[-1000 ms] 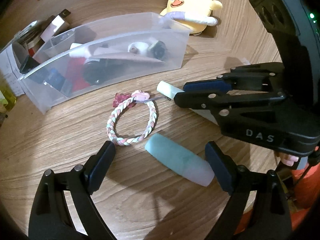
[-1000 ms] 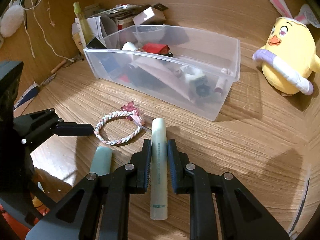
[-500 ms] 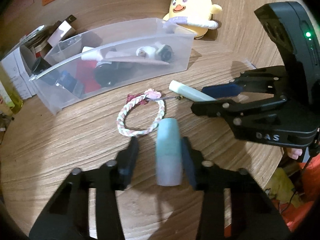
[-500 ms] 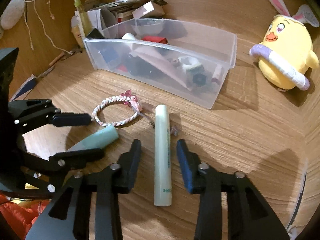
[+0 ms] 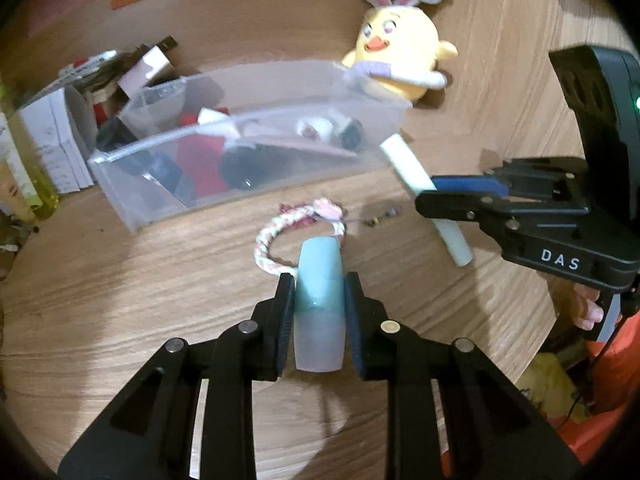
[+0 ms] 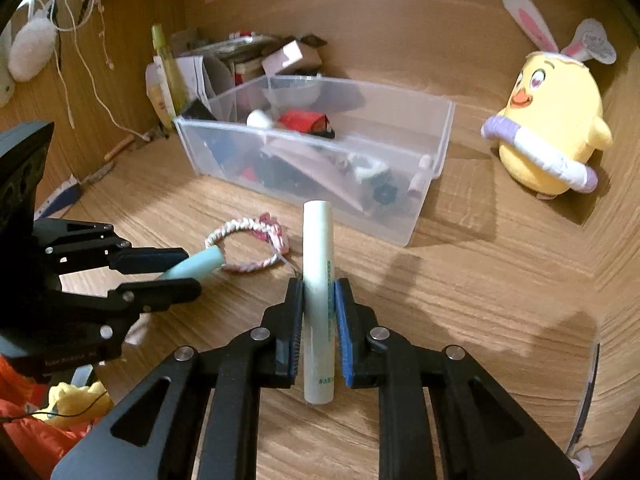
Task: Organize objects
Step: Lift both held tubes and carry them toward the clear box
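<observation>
Left gripper [image 5: 319, 312]: clenched on teal tube [image 5: 319, 308], held over the desk [image 5: 120, 300]. Bracelet [image 6: 248, 248]: flat on desk, between grippers and bin [image 6: 432, 184]. Right gripper [image 6: 319, 320]: clamped on pale green tube [image 6: 318, 280], tube pointing toward bin. Bin: clear, holds mixed items. Chick toy [image 6: 552, 140]: upright, right of bin.
</observation>
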`<state>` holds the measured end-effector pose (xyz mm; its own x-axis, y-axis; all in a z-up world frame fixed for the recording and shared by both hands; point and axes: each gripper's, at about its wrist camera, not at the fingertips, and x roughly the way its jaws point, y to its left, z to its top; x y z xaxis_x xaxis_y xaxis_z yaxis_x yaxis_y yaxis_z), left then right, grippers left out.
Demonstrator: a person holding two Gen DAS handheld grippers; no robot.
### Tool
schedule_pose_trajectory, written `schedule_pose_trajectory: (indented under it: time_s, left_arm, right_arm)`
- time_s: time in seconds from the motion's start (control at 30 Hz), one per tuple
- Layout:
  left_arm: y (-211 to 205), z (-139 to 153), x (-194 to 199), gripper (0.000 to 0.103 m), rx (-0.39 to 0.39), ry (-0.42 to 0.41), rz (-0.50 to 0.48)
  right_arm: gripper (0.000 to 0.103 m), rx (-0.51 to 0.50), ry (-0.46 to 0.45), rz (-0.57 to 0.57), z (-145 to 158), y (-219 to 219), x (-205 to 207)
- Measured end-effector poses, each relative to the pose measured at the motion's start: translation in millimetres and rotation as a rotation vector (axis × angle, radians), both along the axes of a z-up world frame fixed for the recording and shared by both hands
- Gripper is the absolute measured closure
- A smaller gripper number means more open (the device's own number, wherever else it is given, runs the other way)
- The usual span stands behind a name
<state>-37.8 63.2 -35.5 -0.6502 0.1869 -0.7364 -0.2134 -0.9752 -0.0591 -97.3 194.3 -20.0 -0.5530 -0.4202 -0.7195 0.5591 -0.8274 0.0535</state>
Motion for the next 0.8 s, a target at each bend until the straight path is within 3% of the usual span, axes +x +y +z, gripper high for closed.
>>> schedule_pose_trajectory:
  time_s: [0.8]
  left_arm:
    - [-49.9,72.6,-23.6,0.079,0.067,0.199,0.143]
  right_arm:
    - [0.089,-0.105,0.144,-0.02,69.7,-9.9,-24.4]
